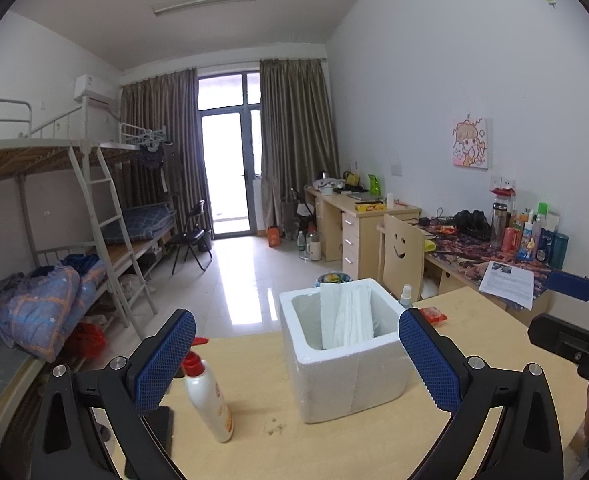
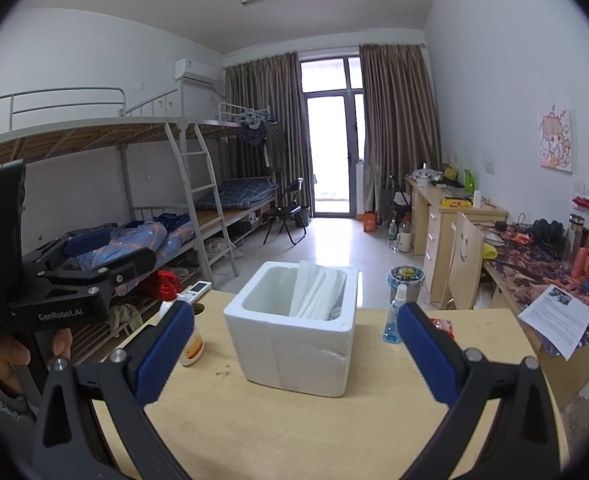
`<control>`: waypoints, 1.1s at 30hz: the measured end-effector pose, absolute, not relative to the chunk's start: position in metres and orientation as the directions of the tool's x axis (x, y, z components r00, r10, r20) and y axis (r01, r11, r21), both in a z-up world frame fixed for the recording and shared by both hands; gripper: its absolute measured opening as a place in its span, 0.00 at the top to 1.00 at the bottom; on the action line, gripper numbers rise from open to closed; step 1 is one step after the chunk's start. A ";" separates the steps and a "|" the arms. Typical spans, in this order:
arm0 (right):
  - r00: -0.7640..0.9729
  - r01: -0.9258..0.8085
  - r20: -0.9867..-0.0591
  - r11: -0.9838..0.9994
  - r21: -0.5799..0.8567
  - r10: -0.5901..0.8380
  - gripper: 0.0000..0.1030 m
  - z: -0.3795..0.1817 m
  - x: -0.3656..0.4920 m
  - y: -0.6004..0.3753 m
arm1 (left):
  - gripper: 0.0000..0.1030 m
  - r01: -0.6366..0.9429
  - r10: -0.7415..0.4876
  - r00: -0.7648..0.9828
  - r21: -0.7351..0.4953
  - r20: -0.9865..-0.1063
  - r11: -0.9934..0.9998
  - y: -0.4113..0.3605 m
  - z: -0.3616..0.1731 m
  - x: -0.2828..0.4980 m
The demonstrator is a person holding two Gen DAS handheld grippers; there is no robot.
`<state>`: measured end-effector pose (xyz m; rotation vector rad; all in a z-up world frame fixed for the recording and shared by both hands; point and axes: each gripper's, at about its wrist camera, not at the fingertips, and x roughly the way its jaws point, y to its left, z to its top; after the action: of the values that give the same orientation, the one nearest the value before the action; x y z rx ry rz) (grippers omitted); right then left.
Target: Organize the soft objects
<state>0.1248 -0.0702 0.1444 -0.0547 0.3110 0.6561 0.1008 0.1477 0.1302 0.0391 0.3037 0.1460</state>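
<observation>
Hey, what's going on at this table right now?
A person holds a two-finger gripper in each hand over a wooden table. Both the left gripper and right gripper are open and empty. Between them sits a white foam box with folded white cloth standing inside.

- Daylight floods through the balcony door (image 1: pixel 225 168), blown out white, glaring off the floor tiles (image 1: pixel 250 284).
- Fisheye bends the edges; corners vignette black.
- Distant clutter seems slightly soft.
</observation>
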 end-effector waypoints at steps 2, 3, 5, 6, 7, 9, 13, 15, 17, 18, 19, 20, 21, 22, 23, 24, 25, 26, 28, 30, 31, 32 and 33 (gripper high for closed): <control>0.745 -0.615 -0.290 0.787 0.049 0.601 0.00 0.145 0.115 -0.073 | 0.01 -0.138 0.149 0.947 0.059 -0.285 0.989 0.145 0.131 0.091; 0.746 -0.617 -0.285 0.786 0.047 0.602 0.00 0.145 0.110 -0.074 | 0.01 -0.140 0.150 0.948 0.057 -0.279 0.989 0.144 0.131 0.086; 0.747 -0.621 -0.276 0.783 0.038 0.605 0.00 0.145 0.100 -0.075 | 0.01 -0.143 0.151 0.950 0.050 -0.274 0.988 0.143 0.131 0.078; 0.746 -0.622 -0.276 0.782 0.034 0.606 0.00 0.145 0.097 -0.075 | 0.01 -0.144 0.151 0.950 0.047 -0.273 0.988 0.141 0.131 0.072; 0.747 -0.623 -0.273 0.781 0.029 0.606 0.00 0.145 0.092 -0.074 | 0.01 -0.144 0.151 0.951 0.045 -0.271 0.989 0.140 0.131 0.068; 0.747 -0.629 -0.261 0.777 0.023 0.612 0.00 0.146 0.083 -0.076 | 0.01 -0.149 0.156 0.953 0.047 -0.261 0.988 0.138 0.132 0.057; 0.747 -0.635 -0.241 0.772 0.018 0.620 0.00 0.149 0.067 -0.081 | 0.01 -0.146 0.154 0.957 0.052 -0.247 0.988 0.133 0.134 0.041; 0.745 -0.638 -0.236 0.770 0.020 0.624 0.00 0.150 0.061 -0.083 | 0.01 -0.147 0.155 0.958 0.052 -0.240 0.988 0.131 0.135 0.033; 0.743 -0.643 -0.229 0.765 0.017 0.629 0.00 0.150 0.056 -0.085 | 0.01 -0.139 0.146 0.962 0.047 -0.229 0.989 0.129 0.135 0.024; 0.740 -0.648 -0.224 0.762 0.015 0.634 0.00 0.150 0.053 -0.086 | 0.01 -0.137 0.143 0.964 0.043 -0.223 0.990 0.129 0.134 0.018; 0.740 -0.650 -0.220 0.760 0.011 0.636 0.00 0.151 0.049 -0.086 | 0.01 -0.137 0.143 0.965 0.044 -0.221 0.990 0.129 0.134 0.015; 0.741 -0.649 -0.216 0.760 0.009 0.636 0.00 0.150 0.046 -0.087 | 0.01 -0.136 0.142 0.965 0.046 -0.219 0.990 0.128 0.133 0.011; 0.741 -0.650 -0.213 0.760 0.009 0.637 0.00 0.150 0.043 -0.087 | 0.01 -0.137 0.143 0.966 0.041 -0.217 0.990 0.128 0.132 0.008; 0.738 -0.653 -0.213 0.757 0.010 0.640 0.00 0.149 0.041 -0.088 | 0.01 -0.138 0.143 0.966 0.037 -0.217 0.990 0.128 0.132 0.005; 0.737 -0.655 -0.213 0.756 0.010 0.642 0.00 0.149 0.039 -0.088 | 0.01 -0.135 0.139 0.966 0.032 -0.217 0.990 0.128 0.131 0.001; 0.738 -0.654 -0.210 0.756 0.011 0.642 0.00 0.148 0.036 -0.088 | 0.01 -0.133 0.136 0.967 0.030 -0.217 0.991 0.128 0.131 -0.002; 0.737 -0.655 -0.206 0.755 0.013 0.643 0.00 0.148 0.033 -0.090 | 0.01 -0.132 0.136 0.967 0.030 -0.216 0.991 0.128 0.130 -0.005; 0.735 -0.658 -0.204 0.753 0.015 0.647 0.00 0.147 0.032 -0.091 | 0.01 -0.134 0.137 0.967 0.030 -0.213 0.991 0.127 0.130 -0.008; 0.733 -0.661 -0.199 0.750 0.015 0.651 0.00 0.147 0.027 -0.092 | 0.01 -0.135 0.138 0.969 0.032 -0.205 0.990 0.125 0.130 -0.013; 0.737 -0.659 -0.192 0.752 0.011 0.648 0.00 0.148 0.023 -0.094 | 0.01 -0.141 0.145 0.970 0.035 -0.194 0.989 0.122 0.130 -0.022; 0.738 -0.658 -0.189 0.753 0.012 0.648 0.00 0.148 0.021 -0.095 | 0.01 -0.141 0.145 0.971 0.037 -0.190 0.989 0.121 0.130 -0.025; 0.737 -0.660 -0.186 0.751 0.014 0.650 0.00 0.149 0.019 -0.097 | 0.01 -0.140 0.145 0.972 0.040 -0.187 0.989 0.119 0.130 -0.029; 0.737 -0.660 -0.183 0.751 0.014 0.651 0.00 0.148 0.015 -0.098 | 0.01 -0.140 0.146 0.972 0.045 -0.184 0.989 0.117 0.129 -0.033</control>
<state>0.0153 -0.0983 0.1483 -0.0529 0.1813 0.7203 -0.0334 0.1174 0.1290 0.0319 0.1884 0.1444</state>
